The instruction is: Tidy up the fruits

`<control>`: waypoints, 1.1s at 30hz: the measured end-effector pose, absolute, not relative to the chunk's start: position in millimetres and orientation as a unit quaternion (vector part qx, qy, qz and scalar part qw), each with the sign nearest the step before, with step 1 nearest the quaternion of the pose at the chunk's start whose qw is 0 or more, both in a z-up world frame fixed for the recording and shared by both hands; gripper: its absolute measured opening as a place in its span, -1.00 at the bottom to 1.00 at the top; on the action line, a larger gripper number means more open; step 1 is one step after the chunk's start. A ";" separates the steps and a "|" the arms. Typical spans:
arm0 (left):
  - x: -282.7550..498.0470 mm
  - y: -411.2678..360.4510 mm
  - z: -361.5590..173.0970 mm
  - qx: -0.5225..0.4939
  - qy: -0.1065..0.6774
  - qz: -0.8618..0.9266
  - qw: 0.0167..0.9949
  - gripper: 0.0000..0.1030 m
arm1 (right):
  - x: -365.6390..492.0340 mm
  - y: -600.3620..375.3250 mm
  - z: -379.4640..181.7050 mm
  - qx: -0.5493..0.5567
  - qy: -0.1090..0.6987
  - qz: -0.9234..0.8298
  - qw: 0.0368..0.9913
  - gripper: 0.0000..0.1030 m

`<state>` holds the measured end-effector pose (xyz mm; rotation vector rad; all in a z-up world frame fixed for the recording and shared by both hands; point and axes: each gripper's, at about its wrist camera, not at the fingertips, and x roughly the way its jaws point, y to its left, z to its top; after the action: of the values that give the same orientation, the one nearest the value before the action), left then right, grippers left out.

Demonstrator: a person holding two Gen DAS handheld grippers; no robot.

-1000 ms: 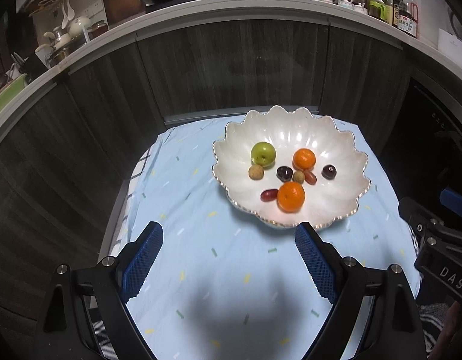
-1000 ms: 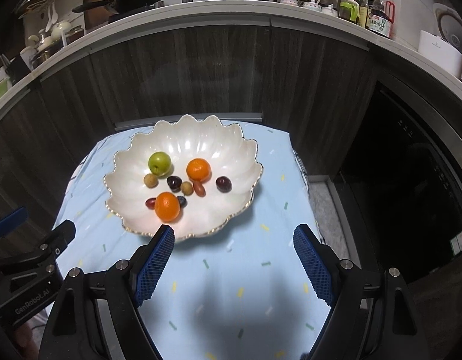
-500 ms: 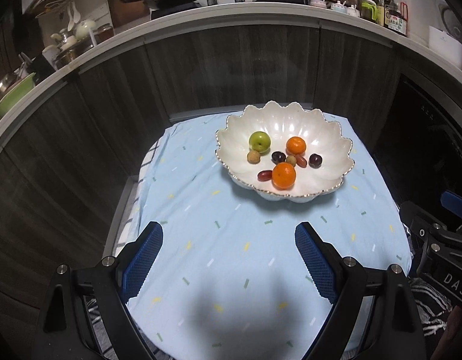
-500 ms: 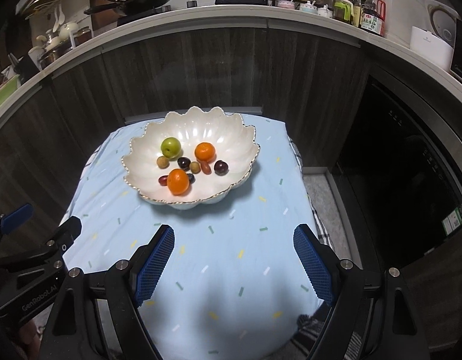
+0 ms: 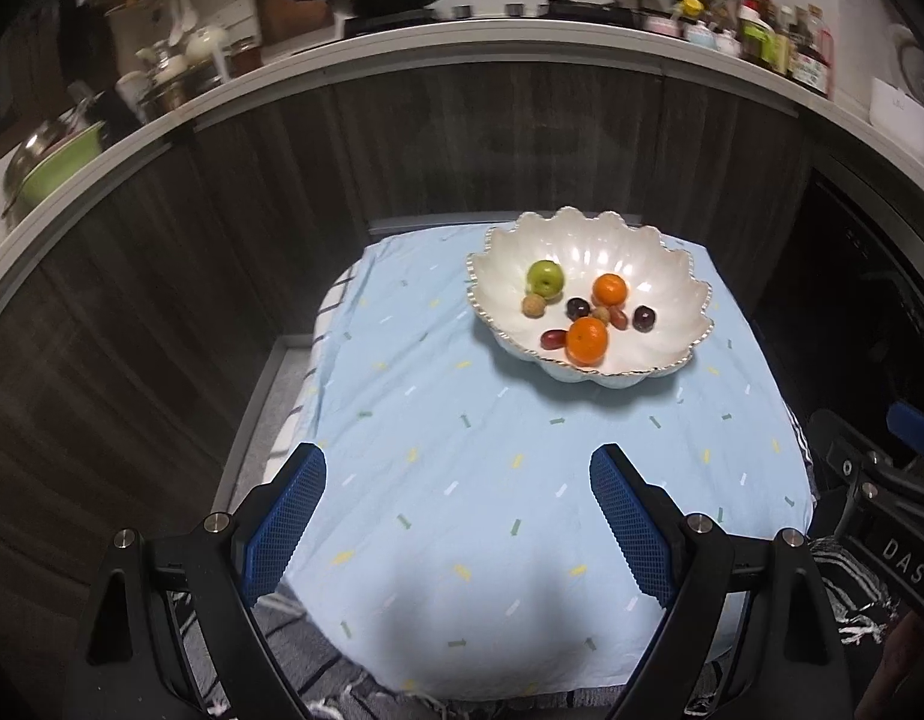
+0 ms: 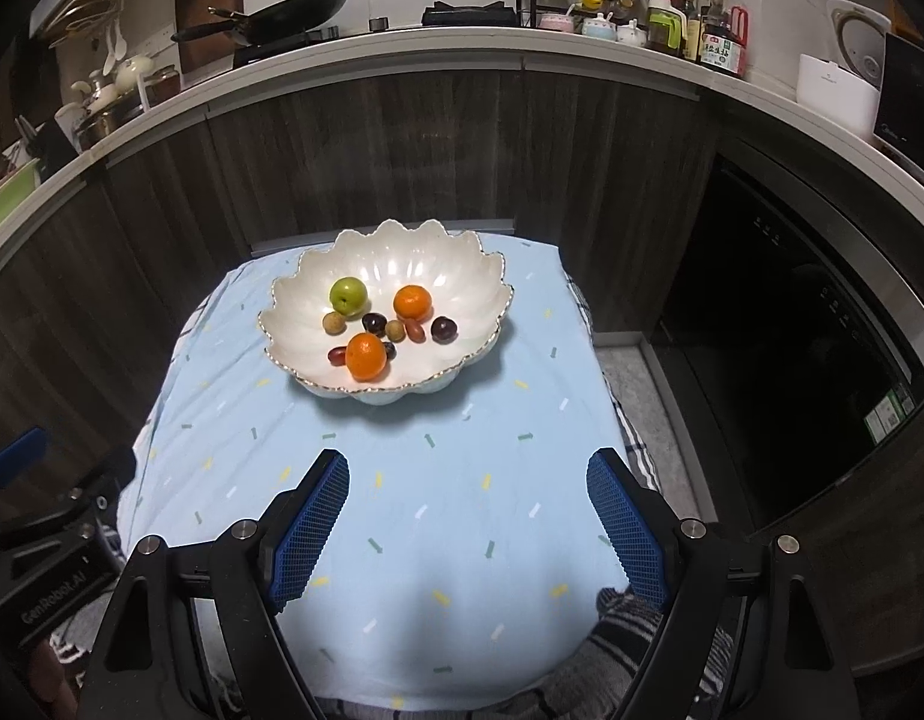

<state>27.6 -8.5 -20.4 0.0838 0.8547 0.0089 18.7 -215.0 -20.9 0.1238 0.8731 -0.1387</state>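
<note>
A white scalloped bowl [image 5: 672, 276] [image 6: 462, 270] stands at the far end of a table with a light blue cloth [image 5: 492, 450] [image 6: 438, 480]. In it lie a green apple [image 5: 545, 278] [image 6: 348, 295], two oranges [image 5: 587, 341] [image 6: 366, 355], dark grapes, red dates and small brown fruits. My left gripper [image 5: 456, 516] is open and empty, well short of the bowl, at the near left. My right gripper [image 6: 468, 516] is open and empty, over the near edge of the cloth.
Dark wood cabinet fronts [image 6: 402, 150] rise behind the table under a counter with a pan [image 6: 282, 12], bottles [image 6: 714, 36] and pots. A dark oven front [image 6: 792, 330] stands at the right. Each gripper shows at the edge of the other's view.
Both grippers have drawn back and up from the bowl, which now looks smaller and farther. The fruit in the bowl has not moved. Both jaws stay open.
</note>
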 end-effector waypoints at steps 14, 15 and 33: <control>20.8 0.8 -24.6 0.036 0.430 0.005 0.902 0.75 | 9.8 -209.1 -14.1 0.045 0.421 -0.075 0.903 0.60; 21.0 1.3 -25.1 0.035 0.430 0.006 0.902 0.75 | 9.8 -208.7 -13.6 0.043 0.420 -0.077 0.903 0.60; 22.0 -0.2 -25.4 0.037 0.431 0.003 0.902 0.75 | 9.2 -210.2 -11.1 0.048 0.417 -0.074 0.905 0.60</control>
<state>22.0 -0.2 -25.4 0.0763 0.8913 0.0067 9.2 -210.2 -11.1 0.0984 0.8606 -0.1526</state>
